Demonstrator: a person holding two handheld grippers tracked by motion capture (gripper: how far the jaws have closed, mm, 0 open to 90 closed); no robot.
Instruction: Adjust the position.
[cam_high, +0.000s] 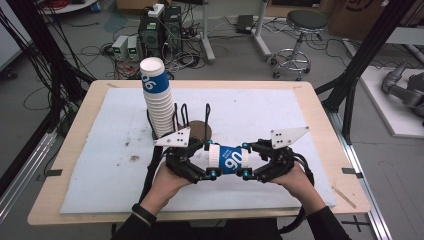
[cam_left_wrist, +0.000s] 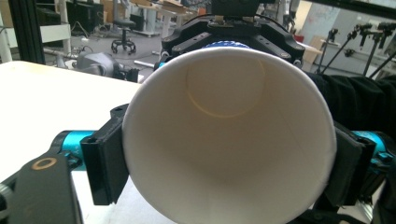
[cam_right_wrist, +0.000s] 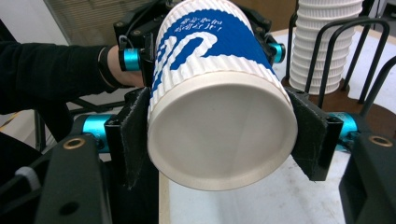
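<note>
- We see a blue-and-white paper cup (cam_high: 230, 159) lying on its side in the air just above the white mat (cam_high: 100, 165) of the worktop (cam_high: 75, 125), near its front edge, between the two tools.
- The left tool (cam_high: 212, 161) grasps the cup at its open rim end; in the left gripper view the black pads (cam_left_wrist: 105, 161) sit against the rim on both sides, and the cup's mouth (cam_left_wrist: 229, 135) covers most of what lies beyond.
- The right tool (cam_high: 244, 160) is clenched on the cup's base end; in the right gripper view its pads (cam_right_wrist: 135, 140) press the ribbed wall just behind the bottom disc (cam_right_wrist: 222, 140).
- From above, both tools' jaw tips are half hidden by the cup and by the grey three-cornered plates, so we cannot judge the contact there.
- The print on the cup's sleeve is too small for us to read beyond the large digits.
- Behind the cup stands a tall stack of paper cups (cam_high: 157, 100) in a black wire holder (cam_high: 195, 117); the stack's foot is hidden by the left tool's plate, and in the right gripper view its top is cut off by the frame edge.
- The holder's round brown base (cam_high: 200, 131) is partly covered.
- The person's forearms are cut off at the bottom edge of the high view.
</note>
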